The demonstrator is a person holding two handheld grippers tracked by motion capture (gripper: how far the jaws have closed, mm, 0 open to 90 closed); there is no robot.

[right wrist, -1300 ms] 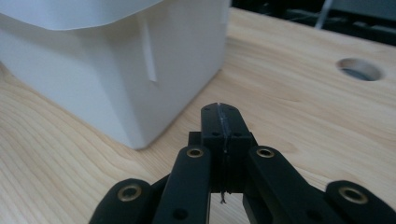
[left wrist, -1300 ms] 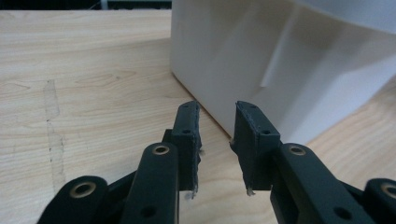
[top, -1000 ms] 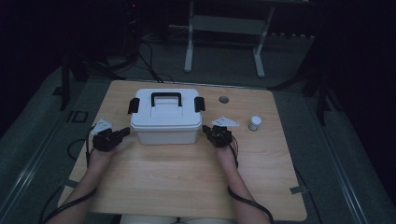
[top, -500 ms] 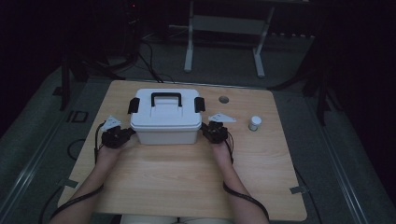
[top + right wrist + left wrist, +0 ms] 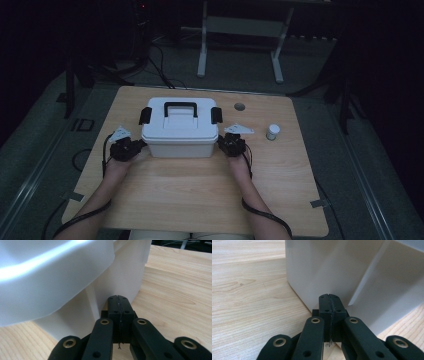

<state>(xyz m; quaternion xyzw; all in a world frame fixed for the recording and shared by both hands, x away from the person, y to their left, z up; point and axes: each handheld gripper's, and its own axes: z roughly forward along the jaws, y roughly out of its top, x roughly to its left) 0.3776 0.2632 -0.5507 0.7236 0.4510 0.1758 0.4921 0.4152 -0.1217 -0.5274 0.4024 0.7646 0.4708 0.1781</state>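
Note:
A white plastic box point(image 5: 179, 131) with a black handle point(image 5: 180, 106) and black side latches stands in the middle of the wooden table point(image 5: 195, 185). My left gripper point(image 5: 136, 145) is shut with nothing in it, its tip at the box's left end wall near the base. The left gripper view shows the closed jaws right against the white wall point(image 5: 332, 272). My right gripper point(image 5: 223, 143) is shut and empty too, its tip at the box's right end. In the right gripper view the closed jaws sit just under the box's overhanging rim point(image 5: 50, 282).
A small white jar point(image 5: 272, 131) stands to the right of the box. A dark round spot point(image 5: 240, 106) lies on the table behind it. A metal frame stands on the dark floor beyond the table. Cables trail from both grippers.
Both grippers have moved inward from beside the box, so their shut tips now meet its two end walls. The box stays in place.

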